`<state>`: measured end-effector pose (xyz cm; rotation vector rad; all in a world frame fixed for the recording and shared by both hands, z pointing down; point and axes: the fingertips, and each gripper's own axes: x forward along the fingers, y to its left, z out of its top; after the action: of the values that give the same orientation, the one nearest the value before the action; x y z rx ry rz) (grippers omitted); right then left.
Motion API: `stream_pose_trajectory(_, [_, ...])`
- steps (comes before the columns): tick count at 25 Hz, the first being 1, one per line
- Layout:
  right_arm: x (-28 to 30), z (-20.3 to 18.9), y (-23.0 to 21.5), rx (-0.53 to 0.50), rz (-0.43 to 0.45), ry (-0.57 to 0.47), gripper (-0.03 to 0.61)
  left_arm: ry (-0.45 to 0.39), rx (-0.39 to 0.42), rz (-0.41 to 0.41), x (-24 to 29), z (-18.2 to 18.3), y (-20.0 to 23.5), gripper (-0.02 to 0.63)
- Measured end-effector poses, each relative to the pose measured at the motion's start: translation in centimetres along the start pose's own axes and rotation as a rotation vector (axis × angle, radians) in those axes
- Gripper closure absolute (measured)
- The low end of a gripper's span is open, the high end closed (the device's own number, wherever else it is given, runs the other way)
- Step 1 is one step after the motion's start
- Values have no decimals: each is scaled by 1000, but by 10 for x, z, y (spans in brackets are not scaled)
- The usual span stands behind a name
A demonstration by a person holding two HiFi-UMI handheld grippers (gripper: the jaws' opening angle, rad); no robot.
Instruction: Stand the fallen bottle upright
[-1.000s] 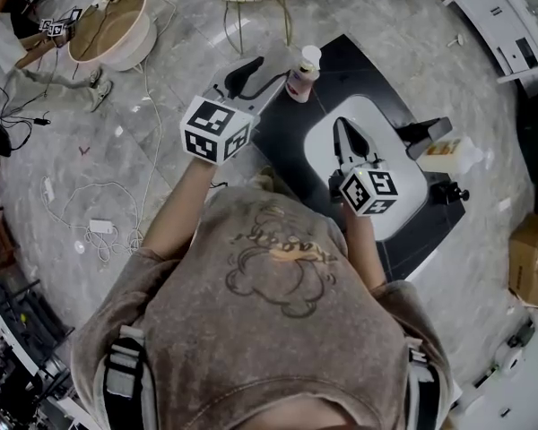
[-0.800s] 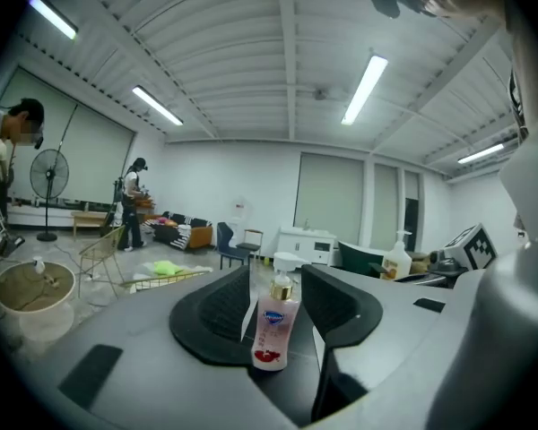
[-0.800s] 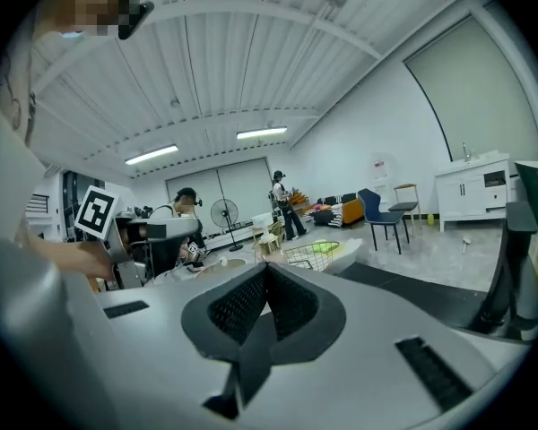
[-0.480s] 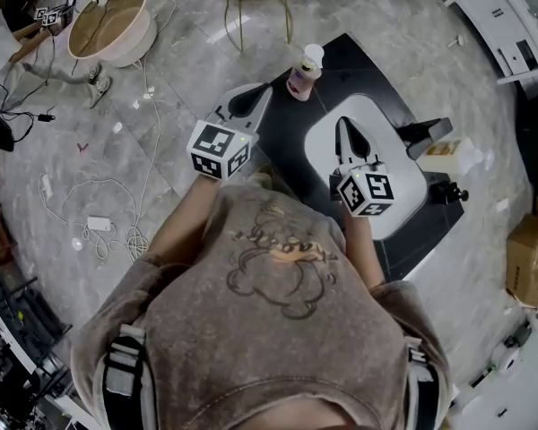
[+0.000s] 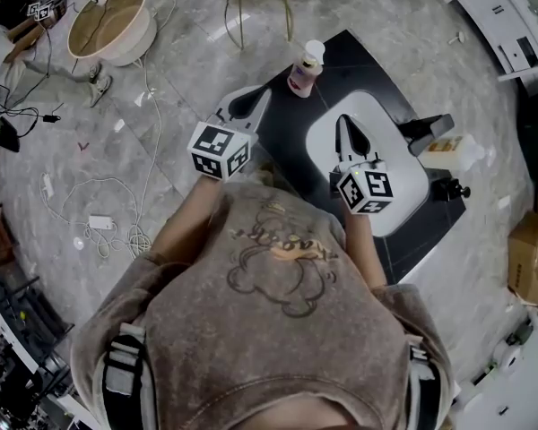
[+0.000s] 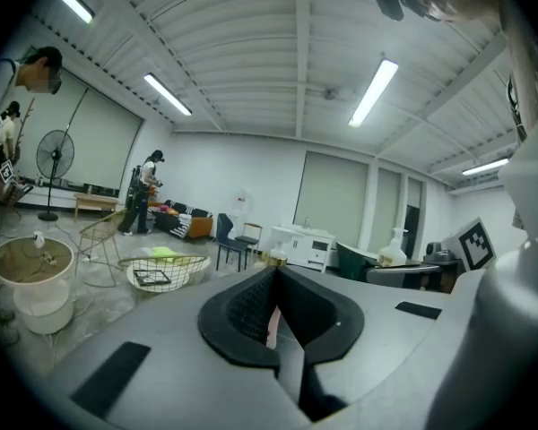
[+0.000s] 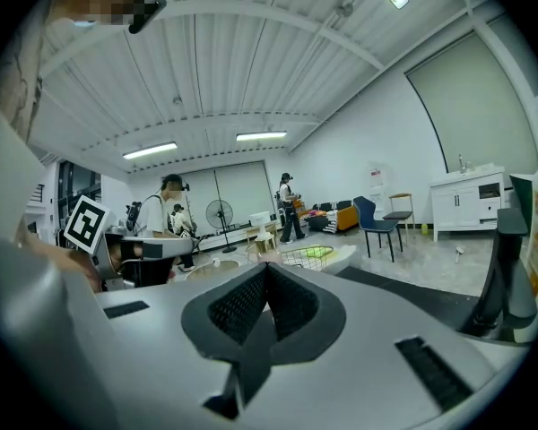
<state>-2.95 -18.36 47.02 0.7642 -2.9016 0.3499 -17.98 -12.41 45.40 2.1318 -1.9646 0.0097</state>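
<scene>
Pink bottle point(image 5: 304, 70), white cap on top, stands upright on the black table point(image 5: 363, 61), so the job looks done. Your left gripper point(image 5: 247, 102) is pinched together on nothing, near the bottle but apart from it, probably so it can't knock it. Your right gripper point(image 5: 343, 133), likewise closed and empty, hangs over the white mat point(image 5: 399, 150), out of the way.

Both arms out front, elbows bent, left forearm point(image 5: 181, 220) and right forearm point(image 5: 359, 240) bare. Left gripper point(image 5: 251, 99) point(image 6: 273, 280): jaws pressed together, only a thin slit between the pads, nothing clamped. Right gripper point(image 5: 342, 128) point(image 7: 266, 276): jaws closed too, empty. Both point ahead, roughly level, marker cubes up toward the head view. Grippers well apart, left one a bit further forward
</scene>
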Motion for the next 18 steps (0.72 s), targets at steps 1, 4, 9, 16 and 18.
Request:
stream_pose_trajectory(1, [1, 0, 1, -3, 2, 0, 581, -1, -2, 0, -1, 0, 0, 595])
stream_pose_trajectory(4, [2, 0, 3, -6, 9, 2, 581, -3, -8, 4, -2, 0, 1, 595])
stream_pose_trajectory(9, [4, -1, 6, 2, 17, 7, 581, -2, -23, 7, -3, -1, 3, 595])
stream_pose_trajectory(16, [5, -2, 10, 4, 28, 8, 581, 1, -25, 12, -6, -1, 4, 595])
stream_pose_trajectory(18, [5, -2, 10, 7, 29, 10, 581, 2, -26, 14, -7, -1, 4, 595])
